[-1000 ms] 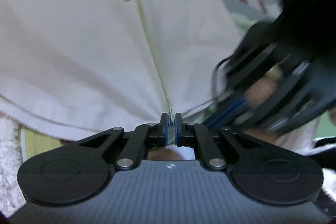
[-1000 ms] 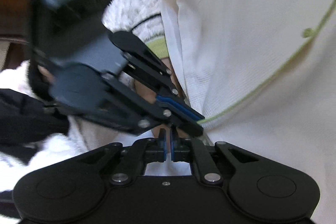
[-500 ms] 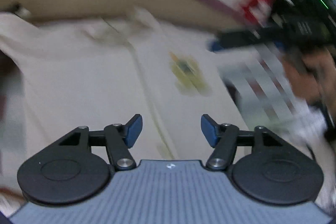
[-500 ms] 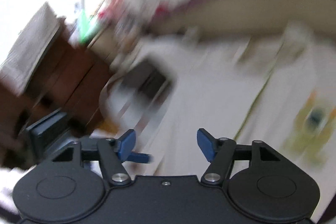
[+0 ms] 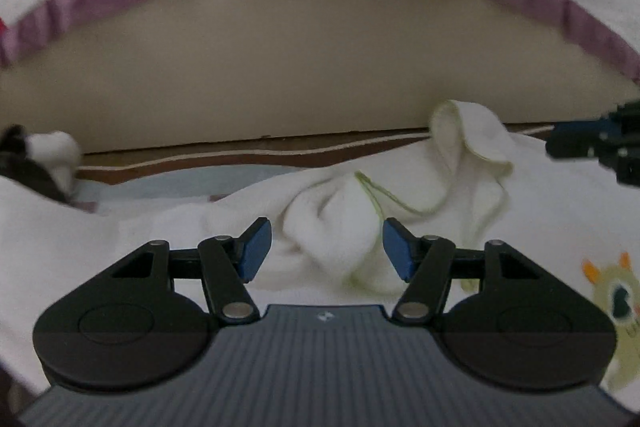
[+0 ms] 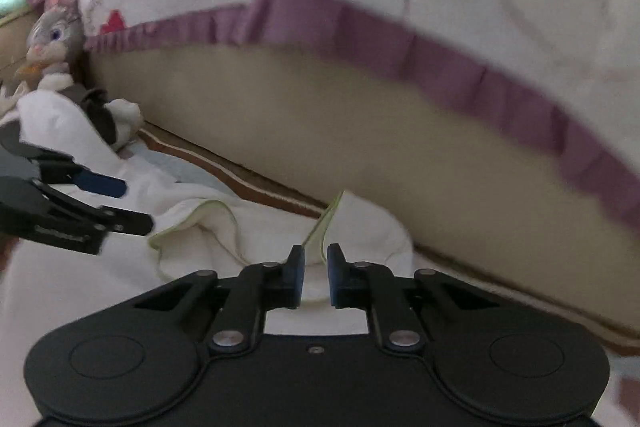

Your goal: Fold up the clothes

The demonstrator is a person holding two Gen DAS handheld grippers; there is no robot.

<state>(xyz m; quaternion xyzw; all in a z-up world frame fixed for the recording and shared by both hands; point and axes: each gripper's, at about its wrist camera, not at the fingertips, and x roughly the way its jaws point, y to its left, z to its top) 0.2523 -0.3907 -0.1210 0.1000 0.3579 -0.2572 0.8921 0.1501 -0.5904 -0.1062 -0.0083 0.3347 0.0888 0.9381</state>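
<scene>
Left wrist view: our left gripper (image 5: pixel 327 249) has jaws wide apart, nothing between them, poised over bunched collar of white garment (image 5: pixel 400 195), which lies on bed near its far edge. Monster print (image 5: pixel 616 297) at right.

Right wrist view: our right gripper (image 6: pixel 316 267) narrowly parted, green-trimmed garment hem (image 6: pixel 326 223) just ahead, not clamped. Plush rabbit (image 6: pixel 52 39) far left.

A cream garment (image 5: pixel 400 219) with thin green piping lies rumpled on a pale blue cloth (image 5: pixel 168 183), its collar end bunched up near the beige side of a bed (image 5: pixel 300 67). A grey plush rabbit (image 6: pixel 56 43) sits at the far left against that bed.
</scene>
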